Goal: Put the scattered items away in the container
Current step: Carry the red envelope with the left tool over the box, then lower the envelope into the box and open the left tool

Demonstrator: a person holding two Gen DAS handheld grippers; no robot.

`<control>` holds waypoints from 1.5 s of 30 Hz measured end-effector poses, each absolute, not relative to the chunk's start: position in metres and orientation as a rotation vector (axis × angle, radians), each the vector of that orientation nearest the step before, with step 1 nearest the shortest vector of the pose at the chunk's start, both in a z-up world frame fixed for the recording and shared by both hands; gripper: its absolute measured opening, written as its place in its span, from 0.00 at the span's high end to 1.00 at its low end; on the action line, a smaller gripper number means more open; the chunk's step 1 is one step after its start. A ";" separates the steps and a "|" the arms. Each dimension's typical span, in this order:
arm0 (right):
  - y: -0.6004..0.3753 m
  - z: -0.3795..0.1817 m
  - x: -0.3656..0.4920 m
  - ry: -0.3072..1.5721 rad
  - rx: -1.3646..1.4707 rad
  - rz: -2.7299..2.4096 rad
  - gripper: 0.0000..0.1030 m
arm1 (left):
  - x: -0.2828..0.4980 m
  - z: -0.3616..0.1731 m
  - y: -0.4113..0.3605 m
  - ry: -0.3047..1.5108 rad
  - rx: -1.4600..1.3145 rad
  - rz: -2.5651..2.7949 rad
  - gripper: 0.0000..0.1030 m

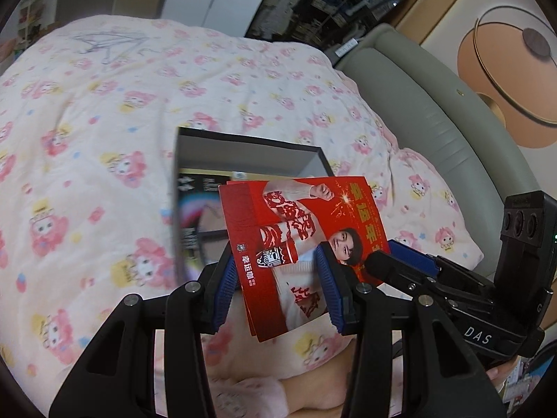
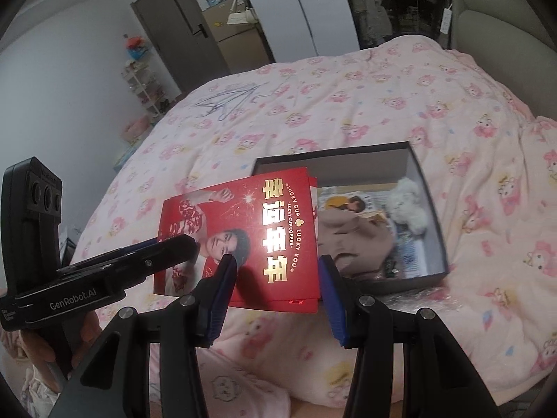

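Note:
A stack of red printed cards (image 1: 296,230) hangs in the air in front of the dark open box (image 1: 250,153) on the bed. In the left wrist view my left gripper (image 1: 275,289) straddles the cards, and its blue pads (image 1: 329,289) stand at both side edges. In the right wrist view the left gripper's fingers (image 2: 153,254) clamp the cards (image 2: 257,240) from the left. My right gripper (image 2: 276,285) sits at the cards' near edge with its jaws wide apart. The box (image 2: 430,209) holds photo cards and a white fluffy toy (image 2: 409,205).
A pink cartoon-print quilt (image 1: 104,132) covers the bed. Wire clothes hangers (image 2: 229,102) lie on its far side. A grey padded headboard (image 1: 435,115) runs along the right. A door and shelves stand beyond the bed.

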State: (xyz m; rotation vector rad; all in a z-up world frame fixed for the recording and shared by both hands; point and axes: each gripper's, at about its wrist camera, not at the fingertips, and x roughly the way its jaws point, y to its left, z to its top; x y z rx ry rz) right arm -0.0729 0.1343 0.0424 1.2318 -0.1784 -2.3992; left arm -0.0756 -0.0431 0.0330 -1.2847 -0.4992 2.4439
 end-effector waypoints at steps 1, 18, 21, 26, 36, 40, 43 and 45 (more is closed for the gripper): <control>0.139 0.041 -0.079 -0.170 1.236 -2.404 0.57 | -0.083 0.030 -0.037 -0.500 -1.285 2.434 0.57; 0.191 -0.093 -0.174 -0.140 1.592 -2.294 0.57 | -0.167 -0.086 0.037 -0.386 -1.575 2.345 0.57; 0.185 -0.099 -0.174 -0.081 1.584 -2.300 0.57 | -0.171 -0.095 0.038 -0.365 -1.626 2.339 0.57; 0.178 -0.101 -0.171 0.017 1.592 -2.316 0.57 | -0.170 -0.101 0.037 -0.362 -1.648 2.316 0.56; 0.182 -0.097 -0.172 0.034 1.569 -2.330 0.57 | -0.171 -0.100 0.027 -0.353 -1.653 2.327 0.57; 0.180 -0.102 -0.172 0.081 1.594 -2.334 0.57 | -0.165 -0.094 0.024 -0.350 -1.617 2.368 0.57; 0.182 -0.099 -0.171 0.039 1.603 -2.329 0.57 | -0.160 -0.091 0.020 -0.375 -1.602 2.379 0.56; 0.183 -0.093 -0.169 0.021 1.599 -2.349 0.57 | -0.159 -0.088 0.020 -0.361 -1.593 2.404 0.56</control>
